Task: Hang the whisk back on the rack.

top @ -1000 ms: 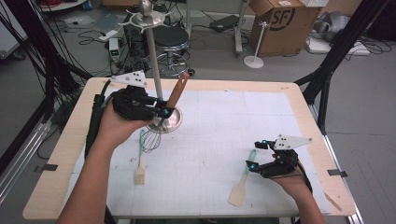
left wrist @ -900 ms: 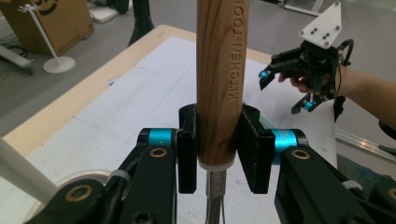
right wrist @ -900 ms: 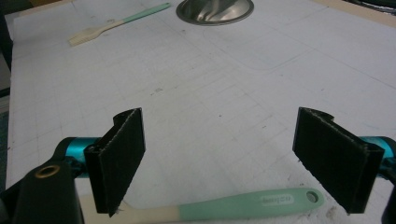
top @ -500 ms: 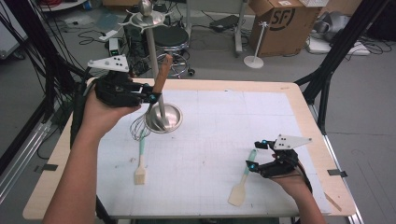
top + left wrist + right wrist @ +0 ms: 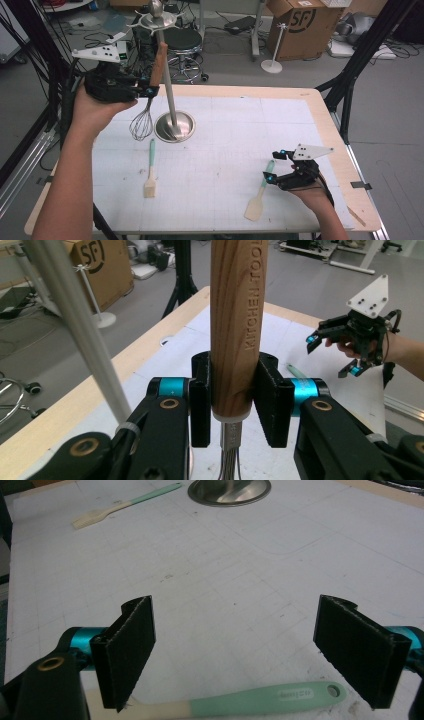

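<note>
A whisk with a wooden handle (image 5: pixel 158 62) and wire head (image 5: pixel 141 125) hangs upright above the table's left. My left gripper (image 5: pixel 150 90) is shut on the handle's lower end (image 5: pixel 237 315), with my jaws (image 5: pixel 235 400) pressing both its sides. Just right of it rises the metal stand's pole (image 5: pixel 167 85), with hooks on top (image 5: pixel 157 17) and a round base (image 5: pixel 174 127). My right gripper (image 5: pixel 274 164) rests open near the front right. Its jaws (image 5: pixel 240 650) stand wide over the handle of a green-handled spatula (image 5: pixel 250 700), apart from it.
A second green-handled spatula (image 5: pixel 150 170) lies on the white gridded mat (image 5: pixel 225 130) in front of the stand's base. The wooden table edge (image 5: pixel 345 160) runs close by my right hand. A cardboard box (image 5: pixel 295 25), a stool and cables sit on the floor behind.
My left gripper has lifted the whisk up and leftward, away from the stand's base, so its wire head now hangs off the mat. The right gripper has kept still.
</note>
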### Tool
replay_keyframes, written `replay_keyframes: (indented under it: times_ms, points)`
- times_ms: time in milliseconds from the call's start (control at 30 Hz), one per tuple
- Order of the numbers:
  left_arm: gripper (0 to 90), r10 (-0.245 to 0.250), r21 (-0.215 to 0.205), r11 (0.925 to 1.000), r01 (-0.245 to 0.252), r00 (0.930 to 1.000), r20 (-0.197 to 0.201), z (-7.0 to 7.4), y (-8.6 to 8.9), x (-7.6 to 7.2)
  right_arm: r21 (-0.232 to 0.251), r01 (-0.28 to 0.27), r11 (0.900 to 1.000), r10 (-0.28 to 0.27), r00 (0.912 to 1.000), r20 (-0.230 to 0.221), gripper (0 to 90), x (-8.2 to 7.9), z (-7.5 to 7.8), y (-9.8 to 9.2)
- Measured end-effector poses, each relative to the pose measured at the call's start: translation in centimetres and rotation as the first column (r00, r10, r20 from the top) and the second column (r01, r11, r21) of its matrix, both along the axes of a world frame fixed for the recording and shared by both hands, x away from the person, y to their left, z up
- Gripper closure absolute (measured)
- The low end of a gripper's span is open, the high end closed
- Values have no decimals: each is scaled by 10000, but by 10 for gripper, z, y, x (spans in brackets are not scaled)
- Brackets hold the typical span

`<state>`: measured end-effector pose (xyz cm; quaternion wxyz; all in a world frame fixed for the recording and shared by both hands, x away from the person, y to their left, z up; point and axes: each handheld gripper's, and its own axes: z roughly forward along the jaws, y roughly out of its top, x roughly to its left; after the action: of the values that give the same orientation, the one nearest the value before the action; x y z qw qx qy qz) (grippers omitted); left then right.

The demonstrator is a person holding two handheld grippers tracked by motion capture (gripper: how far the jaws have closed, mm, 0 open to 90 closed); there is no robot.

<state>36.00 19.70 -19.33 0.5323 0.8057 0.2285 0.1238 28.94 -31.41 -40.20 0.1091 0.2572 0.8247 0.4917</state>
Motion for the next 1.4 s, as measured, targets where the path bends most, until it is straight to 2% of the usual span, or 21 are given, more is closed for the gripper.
replay_keyframes:
  times_ms: [200, 867, 1000, 1167, 1400]
  points:
    - [706, 252, -201, 9995, -250, 9996, 95, 8, 10, 3, -43, -15, 10000, 15, 10000, -17, 163, 0, 0, 1]
    - [707, 733, 66, 9973, -733, 9973, -107, 16, 18, 17, -4, 53, 10000, -53, 10000, -80, 162, 1, -1, 0]
    - [706, 805, 258, 9965, -800, 9966, -169, 14, 16, 20, -14, 59, 10000, -59, 10000, -51, 163, 0, -1, 0]
    - [707, 861, 247, 9960, -855, 9960, -221, 12, 13, 24, 16, 54, 10000, -54, 10000, -57, 163, 0, 0, 0]
    - [707, 1002, 746, 9924, -980, 9946, -269, 7, 3, 30, -6, 48, 10000, -48, 10000, -71, 163, 1, 0, -1]
